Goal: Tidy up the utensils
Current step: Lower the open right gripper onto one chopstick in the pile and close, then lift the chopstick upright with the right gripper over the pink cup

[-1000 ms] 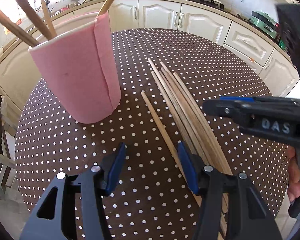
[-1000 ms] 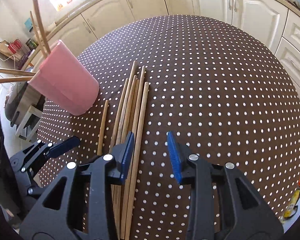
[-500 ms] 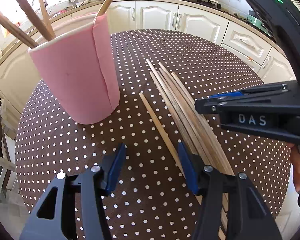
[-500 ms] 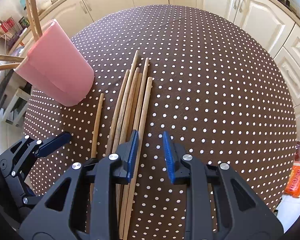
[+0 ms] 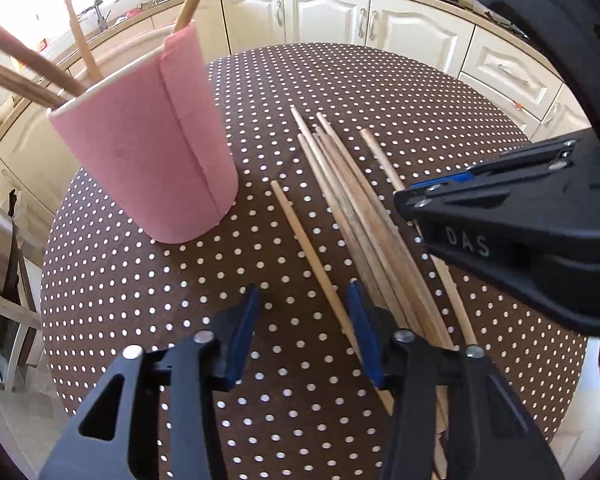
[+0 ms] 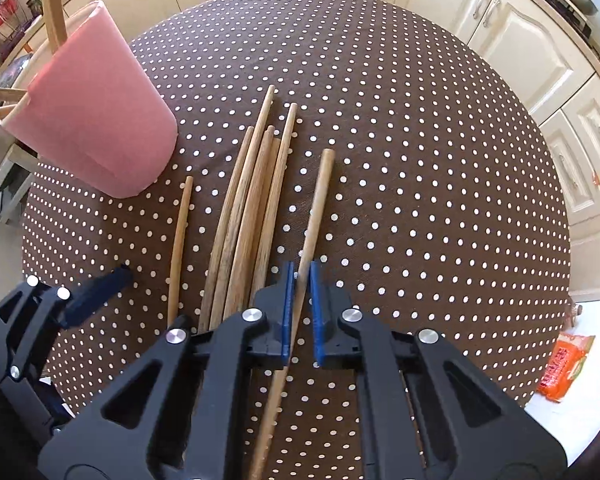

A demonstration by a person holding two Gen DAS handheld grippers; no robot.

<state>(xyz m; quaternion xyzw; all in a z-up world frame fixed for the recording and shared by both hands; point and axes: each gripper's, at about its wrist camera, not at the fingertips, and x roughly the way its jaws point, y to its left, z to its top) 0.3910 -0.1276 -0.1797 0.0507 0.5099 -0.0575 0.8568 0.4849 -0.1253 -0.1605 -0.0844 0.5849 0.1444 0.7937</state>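
Observation:
A pink cup (image 5: 140, 160) (image 6: 96, 120) stands on the dotted table (image 5: 140, 300) at the left, with several wooden chopsticks sticking out of it. A bundle of chopsticks (image 5: 356, 208) (image 6: 248, 208) lies flat mid-table. One lone chopstick (image 5: 312, 256) (image 6: 179, 236) lies left of the bundle, running between the jaws of my left gripper (image 5: 304, 320), close to the right pad; those jaws are closing and do not press it. My right gripper (image 6: 300, 284) (image 5: 404, 200) is shut on the rightmost chopstick (image 6: 318, 204), which sits apart from the bundle.
The round table has a brown cloth with white dots, its rim (image 6: 532, 240) close on the right. Cream cabinets (image 5: 328, 16) and a stove line the far wall. An orange packet (image 6: 564, 364) lies beyond the table's right edge, a chair (image 5: 4, 320) to the left.
My right gripper's jaws closed onto the rightmost chopstick, which now lies apart from the bundle. The left gripper's jaws narrowed around the lone chopstick.

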